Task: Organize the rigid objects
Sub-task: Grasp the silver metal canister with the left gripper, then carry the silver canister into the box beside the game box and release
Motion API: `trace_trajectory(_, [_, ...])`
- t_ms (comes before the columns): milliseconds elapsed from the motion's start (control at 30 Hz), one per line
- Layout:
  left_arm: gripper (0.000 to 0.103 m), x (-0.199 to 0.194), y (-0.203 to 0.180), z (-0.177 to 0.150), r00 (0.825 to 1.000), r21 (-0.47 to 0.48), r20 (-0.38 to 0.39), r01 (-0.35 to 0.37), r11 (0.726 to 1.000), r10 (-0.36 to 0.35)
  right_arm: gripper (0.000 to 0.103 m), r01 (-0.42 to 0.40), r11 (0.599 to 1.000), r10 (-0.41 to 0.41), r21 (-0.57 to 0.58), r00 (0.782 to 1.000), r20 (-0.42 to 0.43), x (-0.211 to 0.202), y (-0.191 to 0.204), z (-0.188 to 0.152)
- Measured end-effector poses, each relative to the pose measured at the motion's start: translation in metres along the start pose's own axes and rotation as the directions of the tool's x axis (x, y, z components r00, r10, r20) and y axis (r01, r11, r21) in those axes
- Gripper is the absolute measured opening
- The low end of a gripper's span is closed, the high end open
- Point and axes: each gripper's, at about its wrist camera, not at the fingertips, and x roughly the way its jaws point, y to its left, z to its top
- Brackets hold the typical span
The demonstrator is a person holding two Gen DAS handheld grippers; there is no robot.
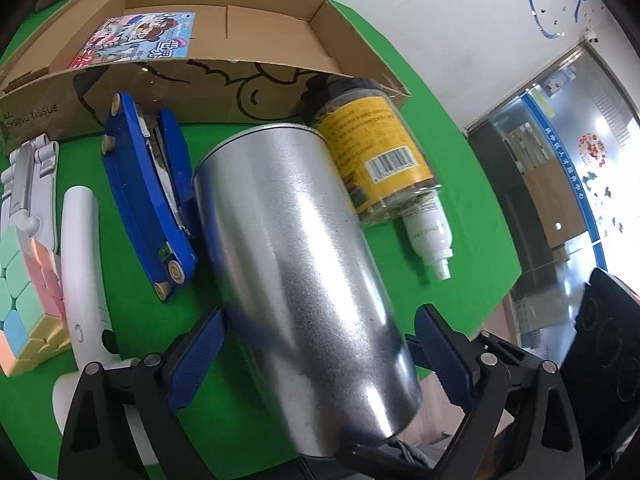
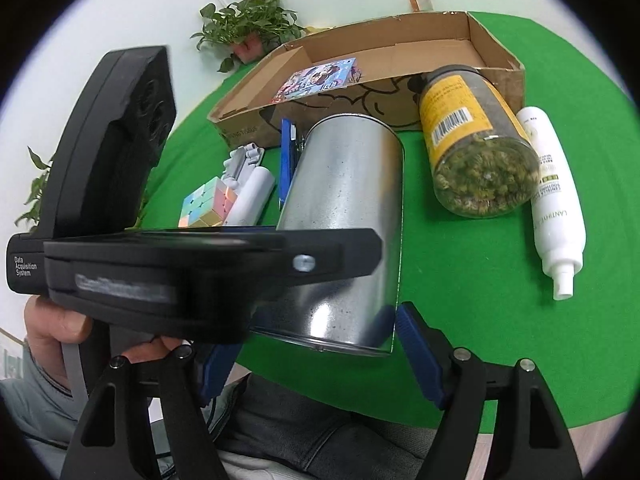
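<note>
While the left gripper [image 1: 320, 360] holds its jaws against both sides of the metal can [image 1: 296, 272], gripping it tilted above the table [image 1: 460, 200], we see the right gripper [image 2: 316, 360] near the can's lower rim with its jaws spread wide and holding nothing. Just beside the can, we note a blue stapler [image 1: 150, 200] on its left and a jar [image 1: 376, 152] of dried flowers on its right, with a white spray bottle [image 1: 428, 236] next to the jar. Farther left lie a white tube [image 1: 82, 264], a pastel puzzle cube [image 1: 24, 300] and a grey folding stand [image 1: 26, 176]. Behind them stands a cardboard box [image 1: 192, 92] containing a picture book [image 1: 136, 40].
</note>
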Motion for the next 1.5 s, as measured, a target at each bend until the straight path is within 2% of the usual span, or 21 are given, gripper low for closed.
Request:
trace_trajectory(200, [0.087, 0.006, 0.01, 0.006, 1.0, -0.035, 0.0, 0.029, 0.999, -0.029, 0.082, -0.041, 0.998, 0.043, 0.051, 0.999, -0.031, 0.01, -0.013, 0.003])
trace_trajectory(500, [0.085, -0.002, 0.012, 0.006, 0.999, -0.049, 0.025, 0.04, 0.998, -0.038, 0.082, -0.005, 1.0, 0.005, 0.028, 1.0, -0.017, 0.01, -0.003, 0.005])
trace_trajectory(933, [0.083, -0.06, -0.008, 0.006, 0.987, 0.026, 0.164, 0.001, 1.0, -0.005, 0.081, 0.005, 1.0, -0.002, -0.03, 0.995, 0.104, -0.016, 0.018, 0.016])
trace_trajectory(1233, [0.083, -0.108, -0.03, 0.037, 0.963, 0.079, 0.268, -0.014, 0.997, -0.008, 0.081, 0.018, 0.996, -0.001, -0.086, 0.981, 0.192, -0.044, 0.028, 0.053])
trace_trajectory(1500, [0.083, -0.136, -0.035, 0.084, 0.949, 0.096, 0.314, -0.013, 0.995, -0.018, 0.081, 0.041, 0.99, -0.008, -0.132, 0.972, 0.236, -0.051, 0.031, 0.095])
